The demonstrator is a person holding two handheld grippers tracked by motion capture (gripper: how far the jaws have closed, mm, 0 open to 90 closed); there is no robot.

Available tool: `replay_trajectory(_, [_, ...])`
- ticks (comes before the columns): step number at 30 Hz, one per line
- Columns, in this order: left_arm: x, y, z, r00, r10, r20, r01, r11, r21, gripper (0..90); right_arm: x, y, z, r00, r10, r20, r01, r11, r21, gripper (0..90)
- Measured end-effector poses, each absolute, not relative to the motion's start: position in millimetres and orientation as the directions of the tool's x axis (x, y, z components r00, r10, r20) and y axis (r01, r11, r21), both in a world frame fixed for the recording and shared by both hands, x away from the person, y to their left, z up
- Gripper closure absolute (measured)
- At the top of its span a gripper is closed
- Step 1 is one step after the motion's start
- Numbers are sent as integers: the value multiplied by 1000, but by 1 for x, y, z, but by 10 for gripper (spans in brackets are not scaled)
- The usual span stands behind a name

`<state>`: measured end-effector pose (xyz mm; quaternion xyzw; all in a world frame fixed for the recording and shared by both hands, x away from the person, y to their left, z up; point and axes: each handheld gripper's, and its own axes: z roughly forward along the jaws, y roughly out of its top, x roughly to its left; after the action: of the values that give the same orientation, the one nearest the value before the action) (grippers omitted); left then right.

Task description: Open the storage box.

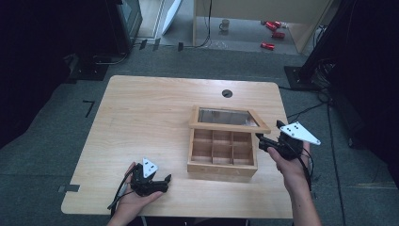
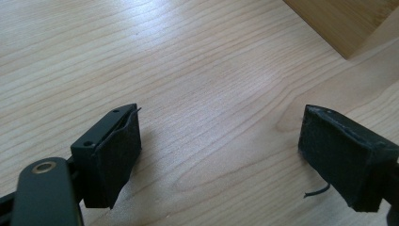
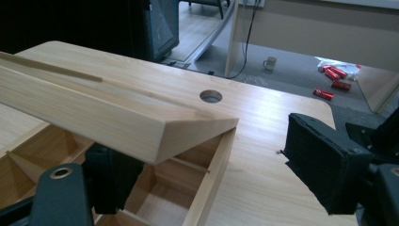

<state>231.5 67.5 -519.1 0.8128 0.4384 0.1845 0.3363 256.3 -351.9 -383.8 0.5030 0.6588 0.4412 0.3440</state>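
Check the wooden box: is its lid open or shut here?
Partly open. The lid is raised above the wooden box, exposing empty compartments; the right gripper is at its corner.

- The high view is evenly lit from above; the worktop (image 1: 150,113) is bright, while the room's left and right edges fall to near black.
- Soft, short shadows sit under the wooden box (image 1: 222,153).
- The glass lid (image 1: 227,117) shows dull grey glare.
- In the left claw view a pale sheen crosses the wood grain — the near pads (image 2: 115,155) look slightly soft.
- The right claw view is sharp at distance, with its edges a little bowed.
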Motion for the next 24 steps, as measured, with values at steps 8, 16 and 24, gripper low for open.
replay_trajectory(8, [232,68,-519,549,836,8,588,-393,707,140,269,-351,-381,-323,946,-6,319,115,941,328])
replay_trajectory(16, [232,68,-519,550,835,8,586,-392,709,140,286,-353,-375,-355,935,11,280,95,955,415])
replay_trajectory(24, [232,68,-519,552,834,8,586,-394,708,141,302,-349,-368,-361,932,-4,261,105,959,448])
